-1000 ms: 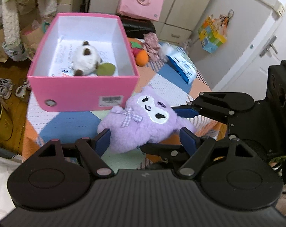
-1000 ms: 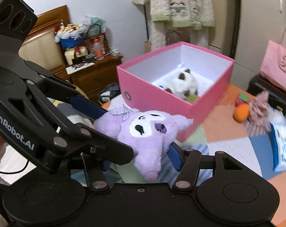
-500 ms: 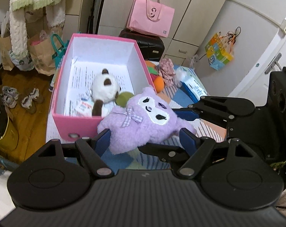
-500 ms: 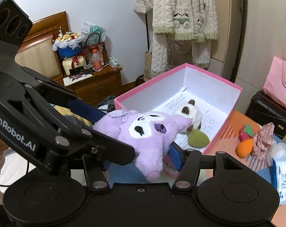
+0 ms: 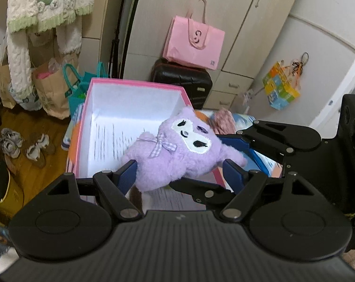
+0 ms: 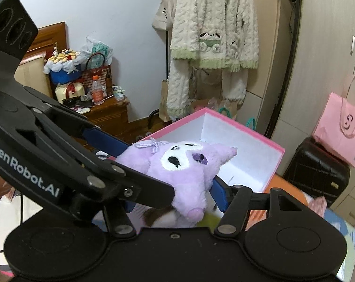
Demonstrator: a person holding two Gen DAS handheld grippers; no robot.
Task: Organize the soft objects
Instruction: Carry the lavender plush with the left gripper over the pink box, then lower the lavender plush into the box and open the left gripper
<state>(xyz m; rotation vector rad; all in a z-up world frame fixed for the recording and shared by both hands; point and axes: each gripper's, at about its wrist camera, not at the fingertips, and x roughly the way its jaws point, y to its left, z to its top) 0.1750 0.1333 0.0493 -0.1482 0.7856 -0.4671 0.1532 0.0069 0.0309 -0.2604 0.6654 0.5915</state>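
I hold the purple plush [image 5: 177,155] between both tools, centre frame in each view, above the open pink box [image 5: 130,87]. My left gripper [image 5: 179,174] and right gripper [image 6: 175,197] each clamp its body from opposite sides. A white-and-brown toy [image 6: 163,216] appears to lie beneath, though it is largely hidden. Risk: releasing one gripper before the other swings the plush sideways onto the box rim, lower right in the left view, where it may topple outside.
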